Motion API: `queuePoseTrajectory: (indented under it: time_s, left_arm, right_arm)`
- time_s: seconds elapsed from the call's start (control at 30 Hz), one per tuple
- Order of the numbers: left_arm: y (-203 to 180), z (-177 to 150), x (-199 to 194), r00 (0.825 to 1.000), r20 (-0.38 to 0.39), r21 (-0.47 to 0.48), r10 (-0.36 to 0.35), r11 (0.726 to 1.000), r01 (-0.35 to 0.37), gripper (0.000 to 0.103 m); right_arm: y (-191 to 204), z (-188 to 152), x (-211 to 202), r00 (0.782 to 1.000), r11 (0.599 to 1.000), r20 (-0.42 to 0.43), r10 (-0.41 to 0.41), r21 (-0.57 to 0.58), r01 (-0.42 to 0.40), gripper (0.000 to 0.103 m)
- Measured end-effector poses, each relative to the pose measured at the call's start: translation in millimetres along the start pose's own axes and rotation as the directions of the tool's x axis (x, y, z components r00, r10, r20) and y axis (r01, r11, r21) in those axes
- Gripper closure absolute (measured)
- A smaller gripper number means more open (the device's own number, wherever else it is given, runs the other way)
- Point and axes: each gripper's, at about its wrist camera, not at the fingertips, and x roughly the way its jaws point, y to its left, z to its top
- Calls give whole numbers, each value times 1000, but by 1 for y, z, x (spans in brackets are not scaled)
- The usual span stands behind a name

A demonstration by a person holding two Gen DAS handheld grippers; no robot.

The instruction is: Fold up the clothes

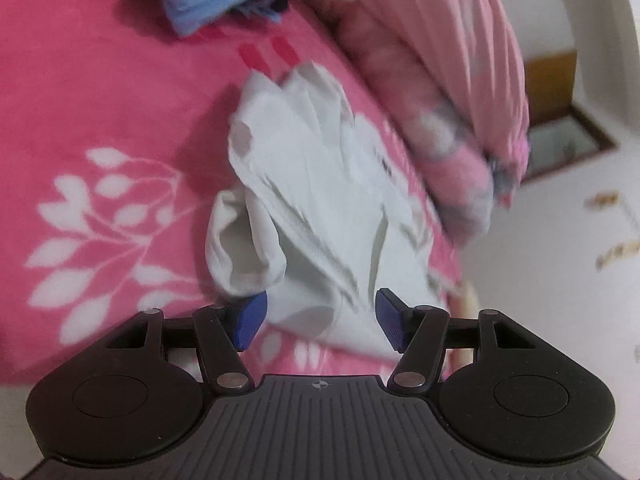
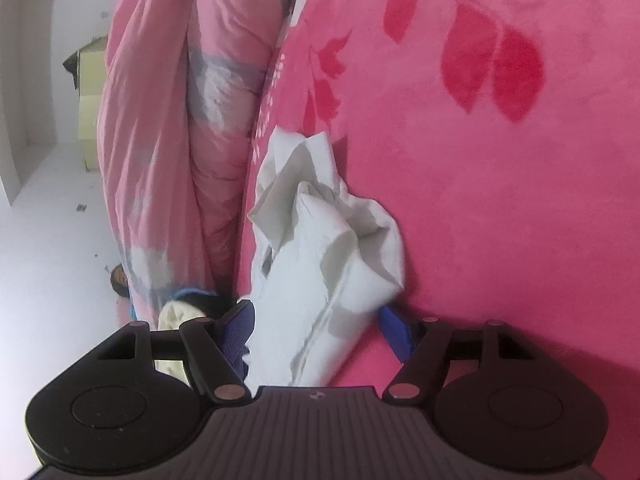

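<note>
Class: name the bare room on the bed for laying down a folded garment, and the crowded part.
Free: pink blanket right of the white garment. Crowded: its other side, against the rolled quilt.

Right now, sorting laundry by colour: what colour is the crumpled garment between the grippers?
White crumpled cloth garment, clearest in the right wrist view.

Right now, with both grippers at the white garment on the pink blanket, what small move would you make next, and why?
Probably close the left gripper on the near edge of the white garment. Its jaws stand open with the crumpled cloth between them, unpinched, and the right gripper is open around its end too, so neither yet holds anything to spread flat on the pink blanket.
</note>
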Motion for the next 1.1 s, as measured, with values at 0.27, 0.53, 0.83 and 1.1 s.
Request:
queuePoseTrajectory:
  time_s: [0.27, 0.53, 0.83, 1.1]
  left_arm:
    - [11, -8, -2, 971, 239, -118, -19, 992, 48, 49]
    - [8, -12, 2, 944, 326, -90, 52, 996, -24, 65]
    - [0, -17, 12, 929, 346, -48, 132, 991, -123, 94]
    - [-16, -22, -3, 919, 371, 29, 132, 988, -153, 100]
  right_arm:
    - [-5, 1, 15, 995, 999, 102, 22, 34, -26, 48]
    - [-7, -3, 17, 985, 997, 171, 36, 68, -48, 54]
    - [-4, -1, 32, 980, 997, 192, 42, 52, -53, 62]
    - [-8, -20, 24, 971, 997, 237, 29, 64, -46, 100]
